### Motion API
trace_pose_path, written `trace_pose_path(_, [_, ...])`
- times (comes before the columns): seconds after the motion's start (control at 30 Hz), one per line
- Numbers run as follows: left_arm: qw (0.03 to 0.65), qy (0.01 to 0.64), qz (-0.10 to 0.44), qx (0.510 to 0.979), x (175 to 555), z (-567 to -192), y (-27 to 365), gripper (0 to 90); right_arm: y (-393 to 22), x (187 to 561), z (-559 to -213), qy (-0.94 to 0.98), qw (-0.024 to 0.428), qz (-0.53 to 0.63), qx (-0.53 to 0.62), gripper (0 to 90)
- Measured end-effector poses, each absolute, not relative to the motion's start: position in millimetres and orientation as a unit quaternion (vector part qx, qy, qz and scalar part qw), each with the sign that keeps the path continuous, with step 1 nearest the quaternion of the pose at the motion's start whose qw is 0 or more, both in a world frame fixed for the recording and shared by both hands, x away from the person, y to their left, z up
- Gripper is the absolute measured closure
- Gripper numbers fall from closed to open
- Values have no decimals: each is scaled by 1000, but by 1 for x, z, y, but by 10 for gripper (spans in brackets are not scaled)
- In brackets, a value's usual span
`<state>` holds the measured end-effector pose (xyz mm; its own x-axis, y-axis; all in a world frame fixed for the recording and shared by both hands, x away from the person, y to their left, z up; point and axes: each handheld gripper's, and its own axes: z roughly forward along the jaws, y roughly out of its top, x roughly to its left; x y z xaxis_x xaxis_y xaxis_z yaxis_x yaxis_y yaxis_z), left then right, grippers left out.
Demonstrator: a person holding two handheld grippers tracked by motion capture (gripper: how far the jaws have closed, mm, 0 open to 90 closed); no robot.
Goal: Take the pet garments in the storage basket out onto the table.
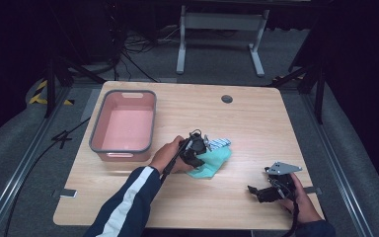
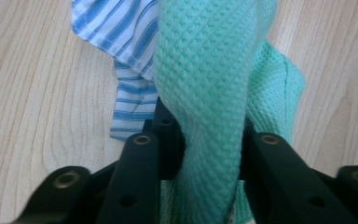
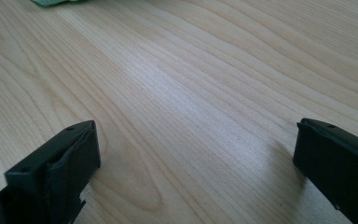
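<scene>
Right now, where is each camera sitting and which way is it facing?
High view: above the person's side, facing forward and down at the table; both forearms and hands show.
Left gripper view: rides the left gripper, facing along its jaws, shut on the green cloth.
Right gripper view: rides the right gripper, facing bare wood between open jaws.
Shared: high and left gripper views both show the green cloth and the striped cloth.

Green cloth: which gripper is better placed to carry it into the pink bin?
Left. The left gripper is already clamped on the green cloth and sits nearer the pink bin. The right gripper rests open on bare table, farther away.
</scene>
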<state>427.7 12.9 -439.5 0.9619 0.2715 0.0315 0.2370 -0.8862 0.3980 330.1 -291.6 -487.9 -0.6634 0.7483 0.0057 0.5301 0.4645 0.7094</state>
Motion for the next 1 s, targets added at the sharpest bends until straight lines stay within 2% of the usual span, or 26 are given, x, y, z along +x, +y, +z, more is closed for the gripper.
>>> trace_pose_path(0.1, [208,135,45,968,427,-438,13,580,-291,330,-488,841,155,352,380,7])
trace_pose_path(0.23, [221,139,50,964,427,-435,15,490,-292,330,-488,842,156,351,379,7])
trace_pose_path(0.63, [231,145,63,960,424,-427,21,265,-291,330,-488,841,155,352,380,7])
trace_pose_path(0.7, [232,135,69,961,422,-423,24,290,-292,330,-488,841,155,351,380,7])
trace_pose_path(1.0, [235,131,93,959,411,-408,37,254,-292,330,-488,842,156,351,379,7])
